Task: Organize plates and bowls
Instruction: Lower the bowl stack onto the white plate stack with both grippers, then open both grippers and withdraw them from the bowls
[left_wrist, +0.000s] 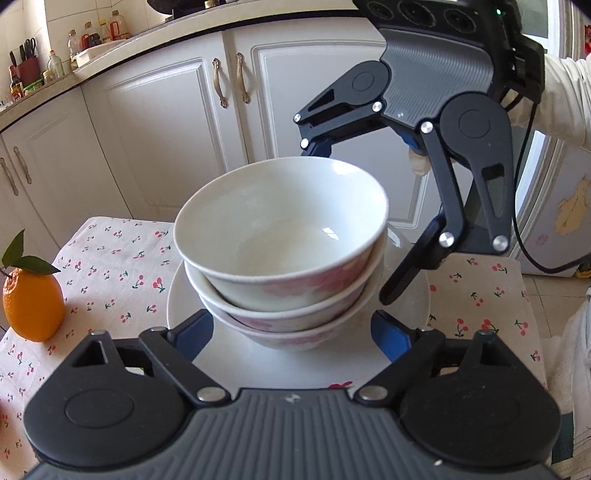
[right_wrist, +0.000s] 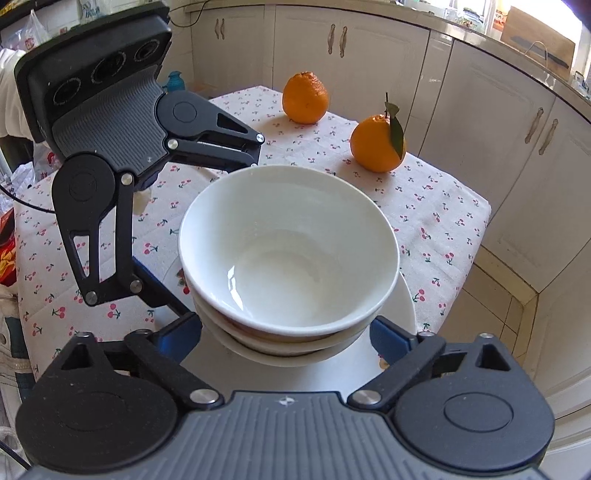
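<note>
A stack of three white bowls with pink flowers (left_wrist: 284, 236) (right_wrist: 288, 251) stands on a white plate (left_wrist: 295, 365) (right_wrist: 347, 365) on a cherry-print tablecloth. My left gripper (left_wrist: 291, 336) is open, its blue-padded fingers (left_wrist: 192, 336) on either side of the lowest bowl, over the plate. My right gripper (right_wrist: 286, 336) is open on the opposite side of the stack, its fingers (right_wrist: 391, 339) also flanking the bowls. Each gripper shows in the other's view, the right one (left_wrist: 354, 221) behind the stack and the left one (right_wrist: 177, 236) too.
Two oranges (right_wrist: 376, 142) (right_wrist: 304, 98) sit on the table's far side in the right wrist view; one (left_wrist: 33, 302) shows left in the left wrist view. White kitchen cabinets (left_wrist: 166, 129) surround the small table. The table edge (right_wrist: 484, 221) drops to tiled floor.
</note>
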